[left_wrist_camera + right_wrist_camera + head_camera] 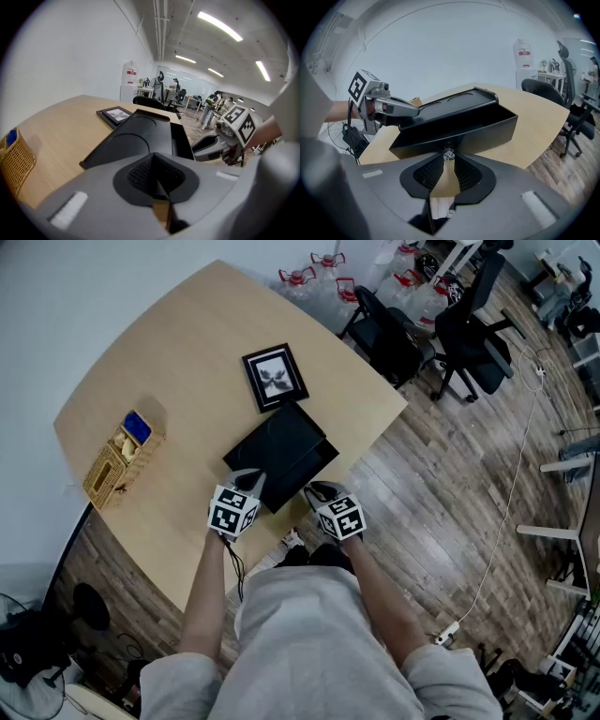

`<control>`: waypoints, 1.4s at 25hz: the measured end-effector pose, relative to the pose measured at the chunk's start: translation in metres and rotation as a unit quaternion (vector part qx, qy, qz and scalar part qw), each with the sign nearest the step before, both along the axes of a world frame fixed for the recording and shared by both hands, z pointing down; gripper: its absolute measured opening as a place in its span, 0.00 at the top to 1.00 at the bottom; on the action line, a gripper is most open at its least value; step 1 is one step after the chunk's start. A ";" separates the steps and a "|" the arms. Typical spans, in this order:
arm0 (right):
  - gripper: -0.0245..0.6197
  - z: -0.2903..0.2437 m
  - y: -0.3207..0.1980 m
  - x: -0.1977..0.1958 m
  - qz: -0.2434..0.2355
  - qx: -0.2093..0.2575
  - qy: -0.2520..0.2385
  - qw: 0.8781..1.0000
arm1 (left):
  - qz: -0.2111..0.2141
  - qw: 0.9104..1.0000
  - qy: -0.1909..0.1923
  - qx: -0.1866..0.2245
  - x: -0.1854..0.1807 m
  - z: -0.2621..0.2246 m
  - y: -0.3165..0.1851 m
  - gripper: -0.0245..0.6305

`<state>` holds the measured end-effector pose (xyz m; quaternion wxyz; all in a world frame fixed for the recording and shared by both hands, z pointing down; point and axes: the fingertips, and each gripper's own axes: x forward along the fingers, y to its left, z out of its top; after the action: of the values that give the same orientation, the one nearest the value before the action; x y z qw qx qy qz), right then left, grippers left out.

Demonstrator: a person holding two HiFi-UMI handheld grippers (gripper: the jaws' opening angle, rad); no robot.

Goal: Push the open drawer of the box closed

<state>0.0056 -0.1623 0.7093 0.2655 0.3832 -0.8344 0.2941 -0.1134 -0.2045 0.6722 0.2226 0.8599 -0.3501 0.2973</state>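
Both arms reach out fwd from the body, elbows bent, bare forearms side by side, w/ one gripper in each hand pointing away from the person. The L gripper [250, 480] has its jaws about shut w/ nothing in them. Its tip sits at the near edge of the black box [278, 450], on the top. The R gripper [318, 491] is just to the right of it and a bit lower. Its jaws are a tiny bit apart, and the bench [187, 362] shows thru the gap. The small shiny knob [448, 154] of the drawer [487, 124] is right at its tips, but I can't tell if they pinch it. The drawer is right in front of the R gripper. It sticks out of the box on that side and you can see inside it. Past the box, far from both grippers, lies a picture frame [275, 377]. Off to the left of the L gripper, well apart, is a basket [111, 472].
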 end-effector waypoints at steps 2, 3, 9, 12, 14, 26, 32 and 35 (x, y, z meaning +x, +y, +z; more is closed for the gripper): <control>0.85 0.000 -0.001 -0.001 0.000 0.000 0.000 1.000 | 0.000 1.000 0.000 0.000 0.000 0.000 0.000 0.88; 0.85 0.000 -0.002 -0.002 0.000 -0.001 0.000 1.000 | 0.000 1.000 0.001 0.000 0.000 0.000 0.000 0.88; 0.85 0.000 -0.006 -0.005 0.004 -0.004 -0.004 1.000 | 0.001 1.000 0.001 0.001 0.001 0.000 0.000 0.88; 0.85 -0.001 -0.009 -0.007 0.005 -0.003 -0.005 1.000 | 0.000 1.000 0.002 0.002 0.001 -0.001 0.000 0.88; 0.85 -0.001 -0.010 -0.009 0.004 -0.003 -0.005 1.000 | -0.001 1.000 0.004 0.003 0.000 -0.002 0.001 0.88; 0.85 -0.001 -0.023 -0.020 0.002 -0.004 0.000 1.000 | -0.002 1.000 0.008 0.004 0.001 -0.002 0.000 0.88; 0.85 -0.001 -0.029 -0.025 0.001 -0.005 0.000 1.000 | -0.004 1.000 0.012 0.006 0.000 -0.002 0.000 0.88; 0.85 -0.002 -0.032 -0.027 0.001 -0.006 -0.002 1.000 | -0.004 1.000 0.014 0.007 0.001 -0.003 0.001 0.88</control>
<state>-0.0210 -0.1938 0.7073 0.2659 0.3816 -0.8330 0.2998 -0.1128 -0.2036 0.6693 0.2225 0.8639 -0.3530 0.2821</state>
